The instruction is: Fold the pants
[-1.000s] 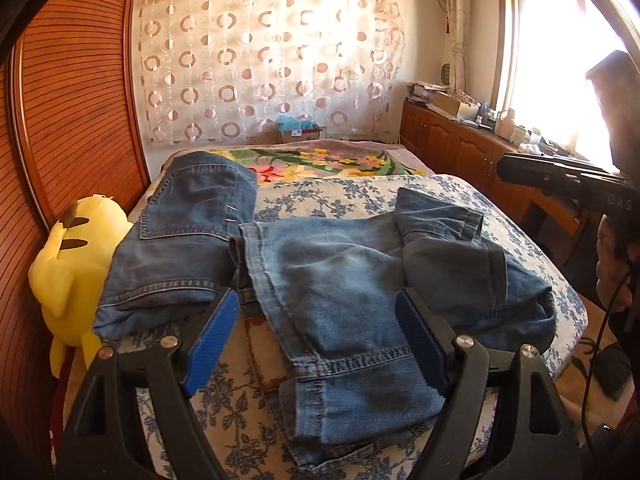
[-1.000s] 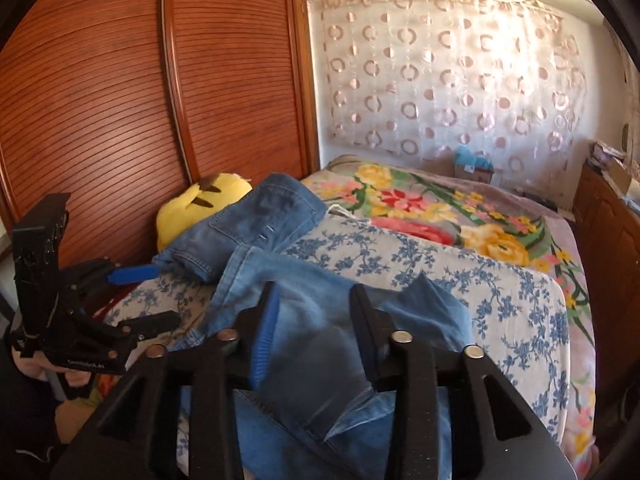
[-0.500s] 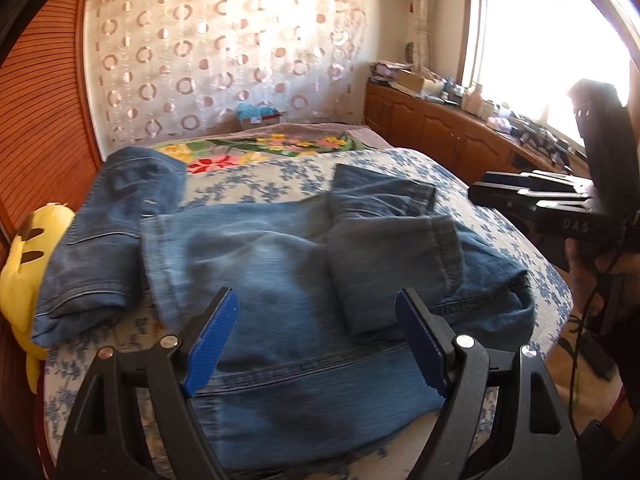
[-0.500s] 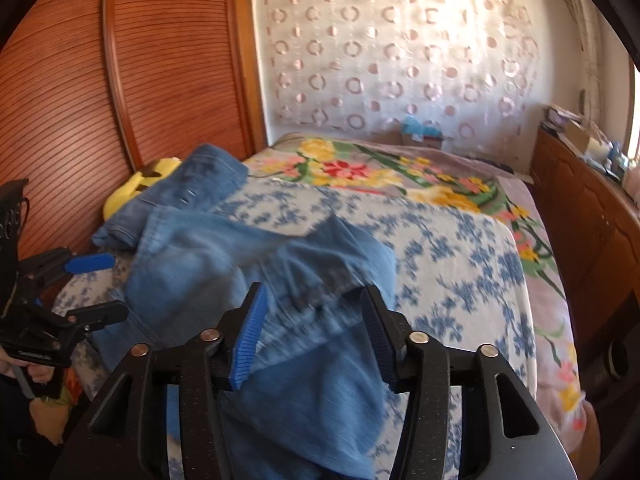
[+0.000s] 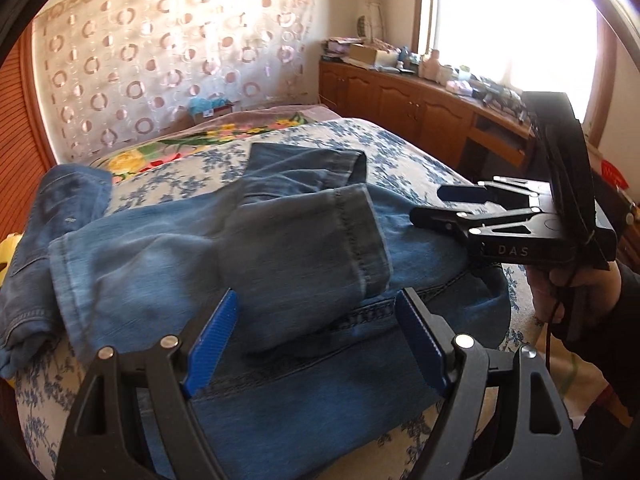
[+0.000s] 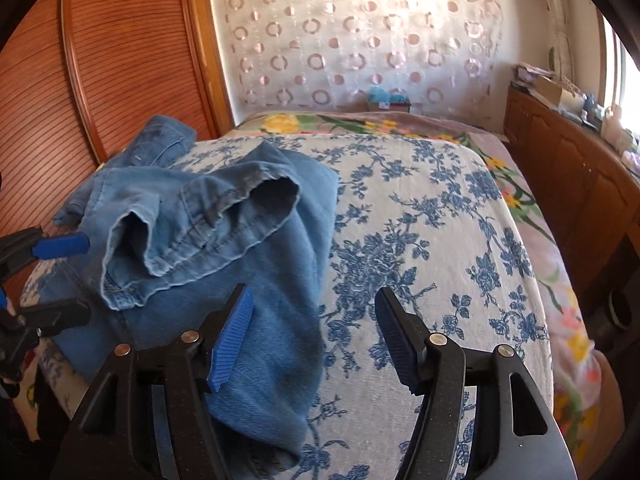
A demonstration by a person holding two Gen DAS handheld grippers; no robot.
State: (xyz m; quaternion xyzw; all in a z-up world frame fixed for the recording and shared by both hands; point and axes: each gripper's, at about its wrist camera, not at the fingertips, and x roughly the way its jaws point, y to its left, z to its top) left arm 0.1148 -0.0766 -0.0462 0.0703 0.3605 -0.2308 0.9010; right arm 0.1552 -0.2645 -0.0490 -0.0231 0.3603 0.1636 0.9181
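Jeans (image 5: 248, 264): lie on the bed (image 6: 420, 216), partly folded, straight ahead of and below the left tool (image 5: 318, 340); legs doubled back over the body, cuffs on top.
Second jeans (image 5: 60, 216): bundled beyond and to the left of the left tool, apart from the fold.
Left tool: released, jaws wide, nothing between the pads.
Right tool (image 6: 314, 334): jaws opening, empty; the denim edge lies under its left pad, bedspread under the right.
Handling: likely soft but weighty denim; limp, it sags and drags, not slippery, not fragile.
Stiff parts: hems and seams look thicker and should hold a pinch best.
Hold: judged best at the cuff (image 5: 360, 236) ahead of the left tool, and the near folded edge (image 6: 256, 392) by the right tool.
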